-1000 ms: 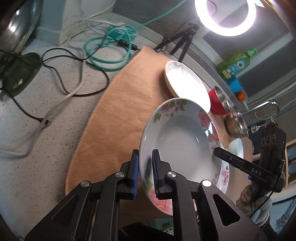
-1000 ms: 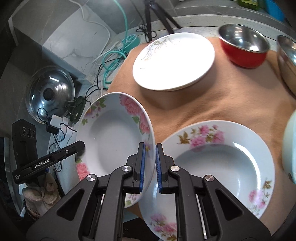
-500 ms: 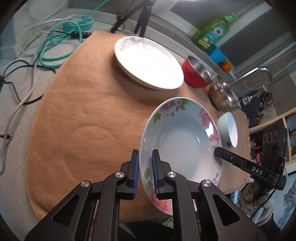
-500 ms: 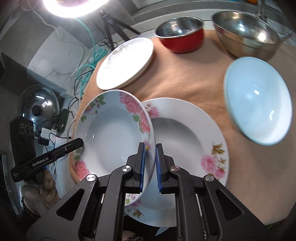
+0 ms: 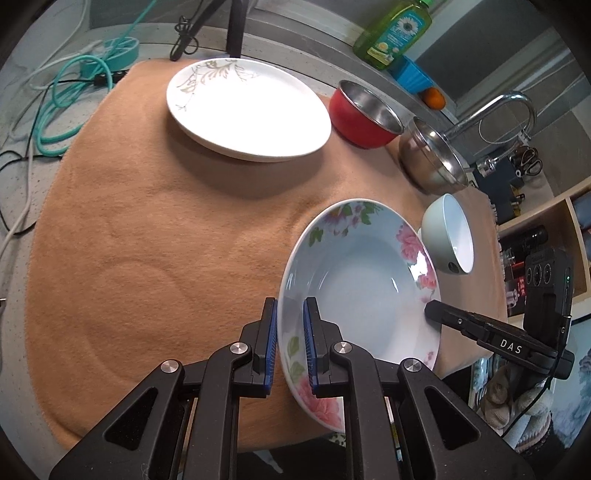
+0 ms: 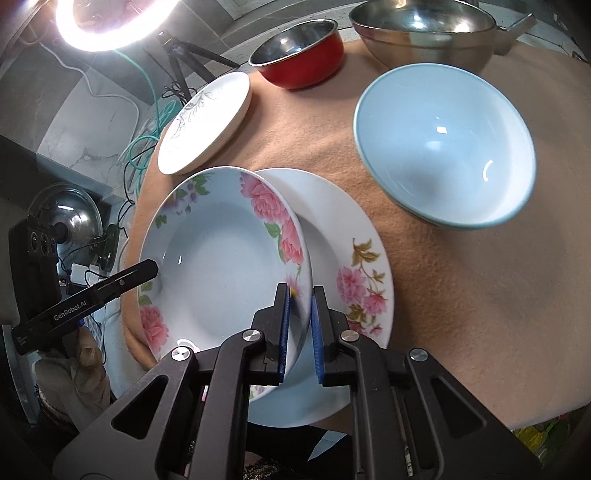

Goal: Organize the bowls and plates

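A deep plate with pink flowers (image 5: 362, 288) hangs tilted above the orange cloth (image 5: 147, 229), held from both sides. My left gripper (image 5: 290, 325) is shut on its near-left rim. My right gripper (image 6: 299, 314) is shut on the opposite rim of the same plate (image 6: 221, 258). Partly beneath it, a second floral plate (image 6: 347, 266) lies flat on the cloth. Further back rest a white plate with a grey sprig (image 5: 247, 107), a red bowl (image 5: 364, 114), a steel bowl (image 5: 432, 162) and a pale blue bowl (image 6: 443, 144).
A green soap bottle (image 5: 391, 33) and a faucet (image 5: 498, 110) stand behind the cloth. Teal and black cables (image 5: 66, 92) trail at the left. A ring light (image 6: 107, 22) on a tripod shines at the back, and a pot lid (image 6: 66, 218) lies beyond the cloth's edge.
Both grippers have carried the floral plate sideways across the cloth, from beside the second floral plate to partly over it. The pale blue bowl has come into view.
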Tool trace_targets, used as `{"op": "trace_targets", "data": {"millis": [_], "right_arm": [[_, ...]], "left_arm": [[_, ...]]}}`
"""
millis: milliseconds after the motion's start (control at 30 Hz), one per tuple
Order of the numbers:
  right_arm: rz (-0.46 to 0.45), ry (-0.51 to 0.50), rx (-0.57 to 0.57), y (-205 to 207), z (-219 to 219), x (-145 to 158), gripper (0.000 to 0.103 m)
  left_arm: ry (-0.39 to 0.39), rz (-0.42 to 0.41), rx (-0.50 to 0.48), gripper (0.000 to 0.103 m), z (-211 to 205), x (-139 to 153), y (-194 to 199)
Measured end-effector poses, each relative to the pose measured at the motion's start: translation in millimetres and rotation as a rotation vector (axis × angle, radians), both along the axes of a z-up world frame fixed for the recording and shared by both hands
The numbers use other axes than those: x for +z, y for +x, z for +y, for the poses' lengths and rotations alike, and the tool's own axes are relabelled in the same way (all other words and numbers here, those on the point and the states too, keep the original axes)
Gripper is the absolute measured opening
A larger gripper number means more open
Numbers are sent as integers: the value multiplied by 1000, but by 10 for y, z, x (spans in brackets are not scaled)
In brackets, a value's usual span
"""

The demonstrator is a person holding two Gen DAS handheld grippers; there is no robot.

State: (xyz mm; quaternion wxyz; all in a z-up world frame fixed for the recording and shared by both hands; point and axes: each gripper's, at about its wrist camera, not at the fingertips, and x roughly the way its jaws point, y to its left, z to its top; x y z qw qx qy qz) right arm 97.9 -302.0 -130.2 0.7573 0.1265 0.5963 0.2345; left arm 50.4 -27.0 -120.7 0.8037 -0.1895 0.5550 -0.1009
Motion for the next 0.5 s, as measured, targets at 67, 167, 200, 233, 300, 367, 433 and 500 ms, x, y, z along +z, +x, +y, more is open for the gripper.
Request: {"op": "trace_targets", "data": {"millis": [67,167,200,233,300,367,433,500], "right_arm": [[4,-2,-4,-11,-29,-12,12],[10,-3,-10,-16,-62,-31,12],[11,-3,-10,-19,-71,-35,12],[12,-3,-11,-26,-81,-38,12],[15,-4,-12,-32,-98,-46,12],[17,-4,-12,-36,-107,-51,12],[19,-5,-13,-38,-113,-57,12],[21,-4,-14,-45,-127,-66,12]], "left_arm": [[4,4,-6,12,-29,-16,14],[13,11,-15,12,-74,-42,27],[16,13,-17,12,-88,-53,34],[18,15,-19,12,-89,-61,45],[21,19,-21,12,-101,-77,51],[25,24,-23,12,-105,-90,49],[30,23,-26,12,-119,-92,54],[34,22,-27,12,-134,-92,70]]}}
